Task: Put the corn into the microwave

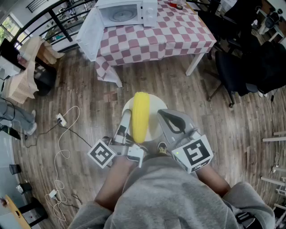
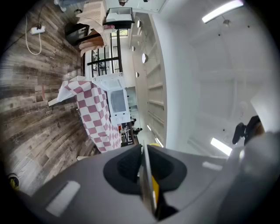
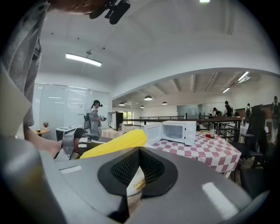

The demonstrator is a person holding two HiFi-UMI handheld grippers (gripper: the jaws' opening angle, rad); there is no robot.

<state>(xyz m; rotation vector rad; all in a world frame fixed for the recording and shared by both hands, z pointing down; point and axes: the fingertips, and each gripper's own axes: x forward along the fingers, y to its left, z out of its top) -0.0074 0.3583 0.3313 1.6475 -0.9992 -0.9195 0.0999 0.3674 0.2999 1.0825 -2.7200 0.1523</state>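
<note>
A wood-plank floor runs through an open, office-like hall with white ceiling lights. Nearest the camera are the person's grey sleeves and the two tongs held out in front. The left gripper, rolled onto its side, is clamped on the thin rim of a white plate. The corn lies lengthwise on that plate, carried above the floor, with yellow showing just past the pinched rim. The right gripper sits just beside the plate's right edge with its jaw tips drawn together. Farther off stands a table under a red-and-white checked cloth. On it is the microwave, its door swung wide and the turntable showing.

The step in hand looks like the carry: the corn is lifted and well apart from the oven. Next, I judge, the person must walk up to the table, keeping the plate level so the cob does not roll off. The plate can then slide in through the opening, clear of the open door.

A white surface with a small coloured print shows in the slot behind the right tips. Whether that is the plate seen below or something pinched, I cannot tell. The plate's underside is hidden, and how the cob is steadied on the plate, if at all, cannot be made out.
</note>
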